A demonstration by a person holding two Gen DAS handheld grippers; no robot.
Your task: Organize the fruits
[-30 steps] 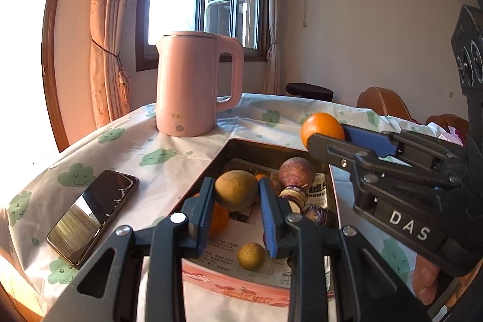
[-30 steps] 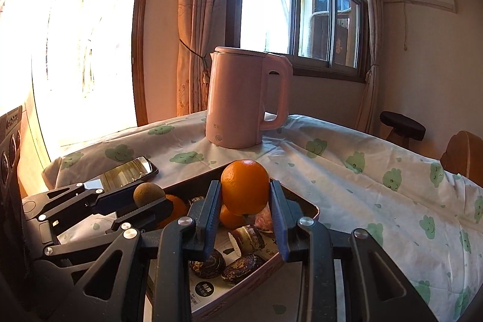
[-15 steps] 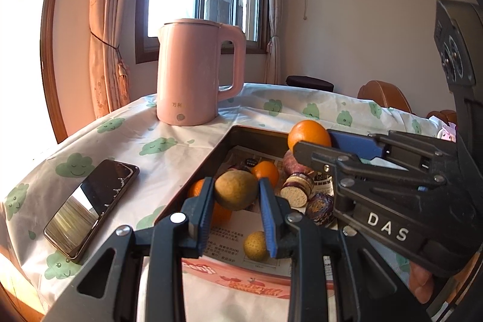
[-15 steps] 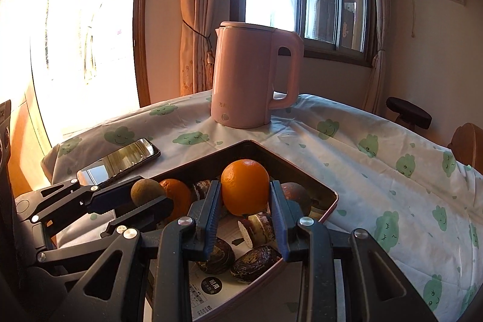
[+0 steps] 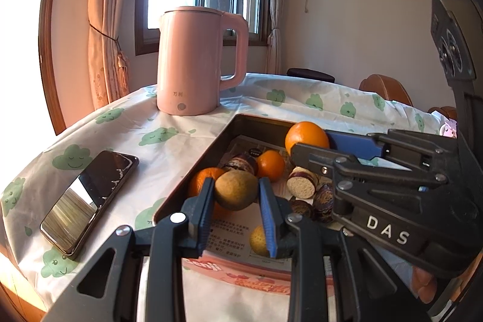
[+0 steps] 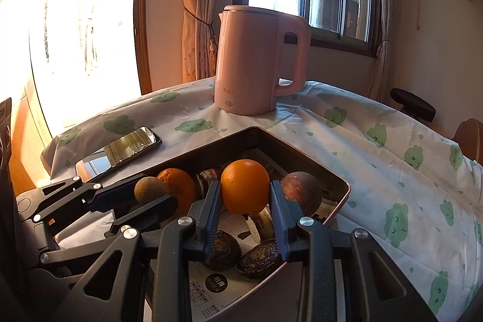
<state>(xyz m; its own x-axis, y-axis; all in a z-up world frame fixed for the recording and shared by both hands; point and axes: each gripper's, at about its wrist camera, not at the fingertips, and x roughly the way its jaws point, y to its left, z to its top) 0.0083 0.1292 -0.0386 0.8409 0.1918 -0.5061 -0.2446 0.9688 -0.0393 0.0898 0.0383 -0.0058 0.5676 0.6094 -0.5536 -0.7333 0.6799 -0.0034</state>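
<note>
We judge the sorting nearly done: our left hand-held gripper [image 5: 237, 212] clamps a brown fruit [image 5: 235, 189] and our right hand-held gripper [image 6: 245, 208] an orange [image 6: 245, 186], both mid-frame above the filled tray [image 6: 305, 151].

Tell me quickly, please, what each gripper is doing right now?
Left gripper: closed on the brown fruit.
Right gripper: closed on the orange.

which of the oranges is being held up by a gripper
The biggest orange, clamped in the right gripper above the tray; the smaller oranges lie loose inside it.
</note>
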